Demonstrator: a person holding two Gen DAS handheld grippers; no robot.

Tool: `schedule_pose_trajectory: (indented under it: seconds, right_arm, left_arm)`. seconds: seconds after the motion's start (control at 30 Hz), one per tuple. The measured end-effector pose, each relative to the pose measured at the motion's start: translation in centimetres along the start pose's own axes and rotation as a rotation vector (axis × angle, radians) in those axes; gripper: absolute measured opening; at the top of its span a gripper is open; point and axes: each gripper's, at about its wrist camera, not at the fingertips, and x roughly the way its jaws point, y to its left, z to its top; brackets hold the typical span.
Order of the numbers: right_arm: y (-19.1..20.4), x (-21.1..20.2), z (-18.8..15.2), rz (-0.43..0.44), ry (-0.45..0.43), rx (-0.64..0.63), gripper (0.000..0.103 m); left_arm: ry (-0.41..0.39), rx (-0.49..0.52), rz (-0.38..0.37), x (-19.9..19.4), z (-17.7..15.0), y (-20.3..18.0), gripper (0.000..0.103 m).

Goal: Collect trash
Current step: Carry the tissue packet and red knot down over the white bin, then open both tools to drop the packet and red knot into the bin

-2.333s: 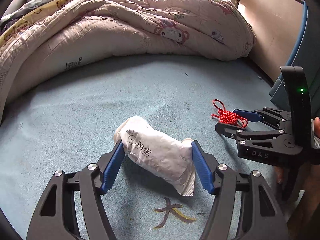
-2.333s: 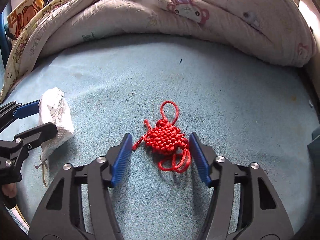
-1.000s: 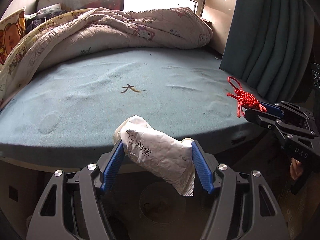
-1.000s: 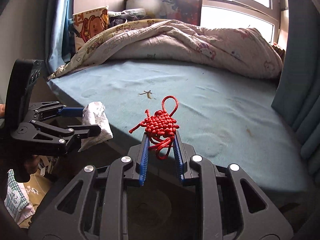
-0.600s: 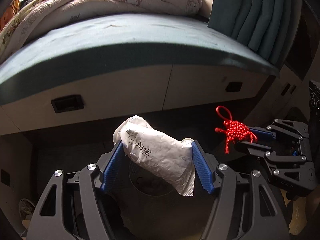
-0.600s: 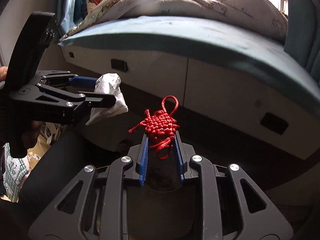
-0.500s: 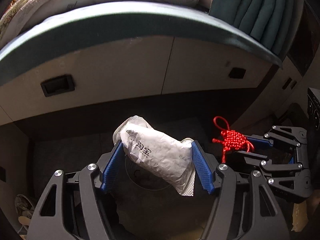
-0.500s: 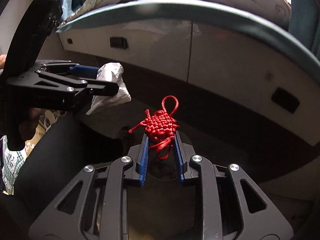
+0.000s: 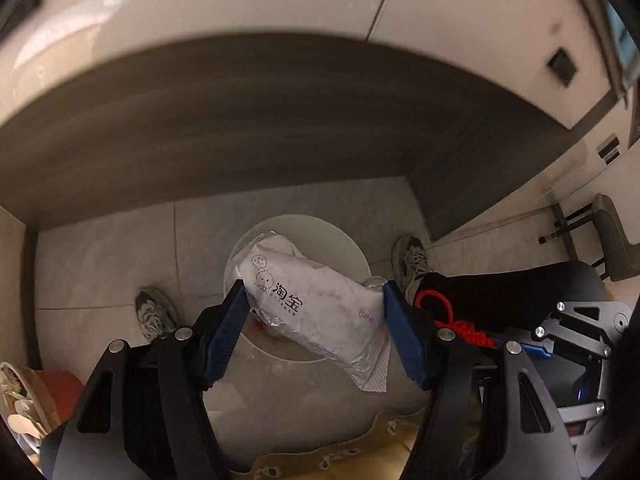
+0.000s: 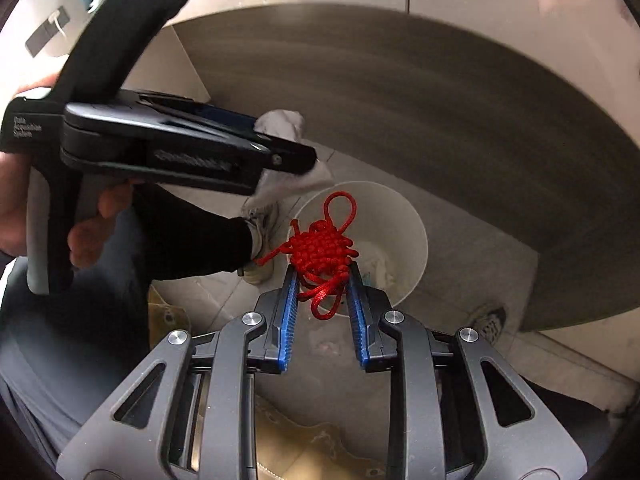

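Note:
My left gripper (image 9: 314, 294) is shut on a crumpled white package (image 9: 316, 304) with black print, held above a round white trash bin (image 9: 320, 236) on the tiled floor. My right gripper (image 10: 322, 276) is shut on a red knotted cord ornament (image 10: 322, 250), held above the same white bin (image 10: 404, 240). The left gripper (image 10: 280, 160) with the white package (image 10: 280, 120) shows at upper left in the right wrist view. The red ornament (image 9: 460, 326) and the right gripper (image 9: 496, 342) show at right in the left wrist view.
The person's shoes (image 9: 154, 314) (image 9: 412, 258) stand on grey floor tiles either side of the bin. A dark bed base (image 9: 240, 120) and white panels lie behind. A chair (image 9: 612, 236) stands at right. A red bowl (image 9: 52, 392) is at lower left.
Both grippers have swung down from the bed to point at the floor. The white bin now lies under the package and the red ornament. Both grips are unchanged.

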Motion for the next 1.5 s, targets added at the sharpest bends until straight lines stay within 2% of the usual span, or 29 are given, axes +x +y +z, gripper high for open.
schedule_pose_trajectory:
  seconds: [0.43, 0.5, 0.63, 0.7, 0.77, 0.83, 1.03, 1.3, 1.33, 1.37, 1.43, 1.5]
  right_arm:
    - [-1.8, 4.8, 1.1, 0.045, 0.103, 0.015, 0.022]
    - [-2.0, 4.9, 1.2, 0.052, 0.109, 0.023, 0.022]
    - [-2.0, 5.0, 1.6, 0.059, 0.124, 0.033, 0.022]
    - [-2.0, 5.3, 1.5, 0.062, 0.134, 0.031, 0.022]
    - [-2.1, 5.6, 1.6, 0.066, 0.140, 0.028, 0.022]
    - [-2.2, 5.7, 1.9, 0.068, 0.145, 0.030, 0.022]
    - [-2.3, 6.8, 2.3, 0.072, 0.162, 0.028, 0.022]
    - [-1.6, 8.8, 3.2, 0.079, 0.196, 0.000, 0.024]
    - [-1.7, 9.0, 3.3, 0.077, 0.193, 0.004, 0.026]
    - [-1.7, 9.2, 3.4, 0.077, 0.194, 0.010, 0.033]
    - [-1.7, 9.5, 3.7, 0.077, 0.196, 0.008, 0.062]
    - [-1.6, 9.6, 3.9, 0.040, 0.185, 0.000, 0.079]
  left_arm:
    - [0.144, 0.005, -0.051, 9.0, 2.8, -0.1, 0.066]
    - [0.150, 0.012, -0.058, 9.7, 3.2, -0.3, 0.069]
    - [0.148, 0.013, -0.051, 10.3, 3.3, -0.1, 0.077]
    - [0.144, 0.006, -0.040, 10.5, 3.4, 0.0, 0.088]
    - [0.141, 0.001, -0.029, 10.6, 3.5, 0.1, 0.090]
    - [0.133, -0.008, -0.016, 10.6, 3.5, 0.4, 0.096]
    - [0.113, -0.049, 0.059, 10.9, 3.5, 1.8, 0.097]
    - [0.129, -0.142, 0.083, 10.5, 3.1, 6.5, 0.097]
    - [0.127, -0.158, 0.084, 10.4, 3.1, 7.1, 0.097]
    - [0.125, -0.172, 0.083, 10.2, 3.1, 7.7, 0.097]
    - [0.118, -0.193, 0.080, 9.8, 3.2, 8.6, 0.097]
    - [0.108, -0.197, 0.078, 9.3, 3.3, 8.9, 0.097]
